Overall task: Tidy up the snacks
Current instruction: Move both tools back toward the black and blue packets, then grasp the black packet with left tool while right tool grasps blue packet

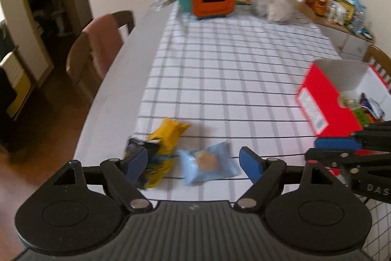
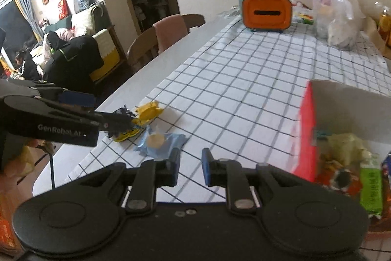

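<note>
1. Our left gripper (image 1: 194, 163) stands wide open and holds nothing. Its jaws hang over the two loose snacks near the table's (image 1: 114, 99) left edge.

2. Between those jaws lies the blue packet (image 1: 207, 166), flat on the checked cloth (image 1: 220, 70). The yellow packet (image 1: 166, 148) lies just beside it, partly behind the left pad.

3. Our right gripper (image 2: 190, 169) shows a narrow gap between its pads, close to fully closed, with nothing in it. It sits between the snacks and the red box (image 2: 305, 129).

4. The box stands open at the right, already holding several wrapped snacks (image 2: 342, 163). We judge two packets remain to go in.

5. Risk: the two packets nearly touch. A closing pad could catch the yellow packet's corner and drag or lift both.

6. Risk: the blue packet is thin and slick-looking. Pads closing above it may shut on air; closing too low may pinch the cloth and pull it.

7. Risk: both snacks lie near the table edge. A sideways nudge could push the yellow one off onto the floor.

8. Risk: our grippers are close together. Carrying a packet to the box could bump the right gripper unless it gives way.

9. Both views are blurred, so exact pad contact cannot be judged.
</note>
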Motion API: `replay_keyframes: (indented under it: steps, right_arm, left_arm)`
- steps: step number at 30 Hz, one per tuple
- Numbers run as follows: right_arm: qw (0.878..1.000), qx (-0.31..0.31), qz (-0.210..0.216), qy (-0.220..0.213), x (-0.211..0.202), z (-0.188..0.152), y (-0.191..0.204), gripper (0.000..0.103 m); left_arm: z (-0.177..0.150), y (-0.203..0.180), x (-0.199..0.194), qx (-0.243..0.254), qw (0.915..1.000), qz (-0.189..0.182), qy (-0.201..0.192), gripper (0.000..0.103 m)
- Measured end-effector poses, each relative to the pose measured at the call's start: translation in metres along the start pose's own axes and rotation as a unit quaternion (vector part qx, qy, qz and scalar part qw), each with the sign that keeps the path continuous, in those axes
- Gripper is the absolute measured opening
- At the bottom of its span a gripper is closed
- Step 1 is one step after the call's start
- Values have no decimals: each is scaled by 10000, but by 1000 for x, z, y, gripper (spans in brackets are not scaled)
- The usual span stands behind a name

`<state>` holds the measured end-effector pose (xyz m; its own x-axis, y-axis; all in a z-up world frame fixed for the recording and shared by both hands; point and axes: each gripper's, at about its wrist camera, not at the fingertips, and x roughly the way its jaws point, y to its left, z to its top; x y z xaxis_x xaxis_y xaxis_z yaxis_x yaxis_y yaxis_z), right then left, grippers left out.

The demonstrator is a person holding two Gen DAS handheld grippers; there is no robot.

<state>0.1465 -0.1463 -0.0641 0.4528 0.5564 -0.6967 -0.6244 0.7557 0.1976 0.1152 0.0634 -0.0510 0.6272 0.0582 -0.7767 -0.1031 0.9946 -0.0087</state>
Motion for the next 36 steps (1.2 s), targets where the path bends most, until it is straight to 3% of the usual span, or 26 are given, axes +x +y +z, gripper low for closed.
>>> replay_keyframes:
  steps: [7,10,11,12,13,14,18,24,29,34,36]
  right_arm:
    - [9998,-148,144,57,32,7,17,21]
    - [9990,-329,217,197,48,9,25,35]
    - [9987,-395,254,216,53,9,27,49]
    - [9982,-448,307,244,57,9,29,81]
    - [9978,-491,337,299,61,9,31,102]
    - [9975,-540,357,286,65,9,33,97]
    - [9940,-898,375,507,87,10,40,99]
    - [9806,-1840,64,665,117,9,52,99]
    - [9670,-2372,336,868,137,9,59,98]
    - [9451,-3095,472,933,154,3,68,97]
    - [9425,-3120,579,1045,161,6,68,96]
  left_arm:
    - [-8,38,19,-176,9995,186,157,82]
    - [-10,49,26,-223,9992,242,226,82]
    - [-10,52,29,-235,9990,272,246,82]
    - [-11,54,31,-256,9989,294,263,82]
    - [-11,57,33,-273,9988,300,283,82]
    - [-12,58,35,-275,9987,316,301,82]
    - [-11,65,46,-227,9984,377,368,82]
    - [-10,72,70,-166,9974,343,617,82]
    - [-11,77,85,-215,9962,337,777,82]
    - [-9,77,91,-153,9961,343,802,82]
    - [-7,77,94,-153,9960,337,811,82]
